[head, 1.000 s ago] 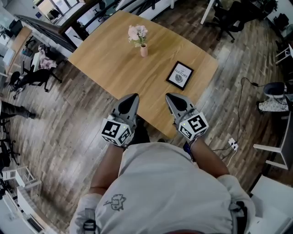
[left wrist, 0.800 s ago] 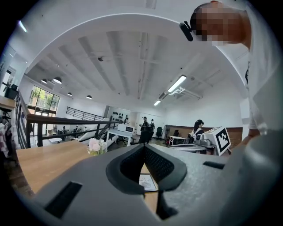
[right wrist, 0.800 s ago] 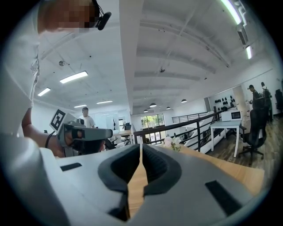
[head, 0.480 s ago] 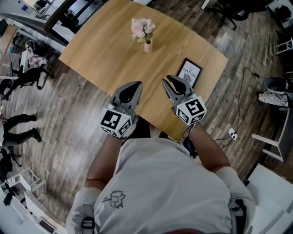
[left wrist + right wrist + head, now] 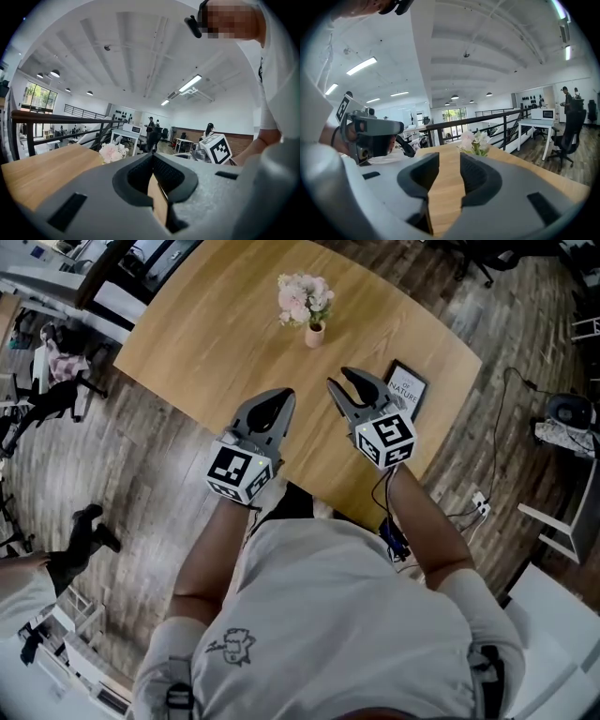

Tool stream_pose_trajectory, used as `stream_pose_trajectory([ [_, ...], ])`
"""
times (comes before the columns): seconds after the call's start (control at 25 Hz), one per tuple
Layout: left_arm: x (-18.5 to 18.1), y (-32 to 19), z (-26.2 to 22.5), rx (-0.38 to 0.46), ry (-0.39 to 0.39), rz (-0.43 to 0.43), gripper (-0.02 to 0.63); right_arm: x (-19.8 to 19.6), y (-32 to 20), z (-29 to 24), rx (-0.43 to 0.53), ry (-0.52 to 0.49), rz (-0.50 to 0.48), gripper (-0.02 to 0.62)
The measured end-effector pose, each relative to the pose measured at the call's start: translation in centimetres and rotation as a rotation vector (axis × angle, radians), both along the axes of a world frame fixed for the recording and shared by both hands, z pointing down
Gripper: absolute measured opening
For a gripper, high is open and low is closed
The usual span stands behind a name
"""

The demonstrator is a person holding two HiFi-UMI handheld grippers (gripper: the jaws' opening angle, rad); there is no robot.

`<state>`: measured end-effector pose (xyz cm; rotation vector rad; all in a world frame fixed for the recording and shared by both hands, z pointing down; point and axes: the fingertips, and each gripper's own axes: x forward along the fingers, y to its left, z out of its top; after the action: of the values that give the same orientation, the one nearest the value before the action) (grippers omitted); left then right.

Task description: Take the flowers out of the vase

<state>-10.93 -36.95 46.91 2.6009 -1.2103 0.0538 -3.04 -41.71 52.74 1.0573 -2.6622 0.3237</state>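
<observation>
Left hand-held gripper [image 5: 284,396] is over the near edge of the tabletop [image 5: 206,343]. Its jaws are closed tip to tip with nothing gripped; its own view shows only a sliver of bare wood through the gap behind the tips. It points across the tabletop toward the far side.

Right hand-held gripper [image 5: 341,381] is just beside the left one, also at the near edge and a bit further in over the wood. Its jaws are apart and opening. Nothing is between them, and its own view shows plain tabletop through the gap. Neither hand-held gripper touches anything.

Flowers [image 5: 305,298] are a pink and white bunch with some green leaves, sitting upright in the vase [image 5: 316,335]. The vase is small and light coloured. It stands toward the far edge of the tabletop, well apart from both hand-held grippers. In the right gripper view the bunch shows just above and past the jaw tips. In the left gripper view it peeks over the left jaw.

Framed print [image 5: 406,390] has a dark frame and lies flat near the right edge of the tabletop, close beside the right hand-held gripper and apart from the vase.

Person in a grey shirt [image 5: 328,634] stands at the near edge with both forearms reaching forward. Wood plank floor [image 5: 141,493] surrounds the tabletop.
</observation>
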Motion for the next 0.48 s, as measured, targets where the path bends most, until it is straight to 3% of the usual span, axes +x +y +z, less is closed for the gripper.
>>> stream_pose_trajectory([
  [0.48,-1.8,-7.0,5.6,-0.035,-0.039,0.041,0.004,-1.7,-9.9,7.9,-0.105,0.051,0.077,0.163],
])
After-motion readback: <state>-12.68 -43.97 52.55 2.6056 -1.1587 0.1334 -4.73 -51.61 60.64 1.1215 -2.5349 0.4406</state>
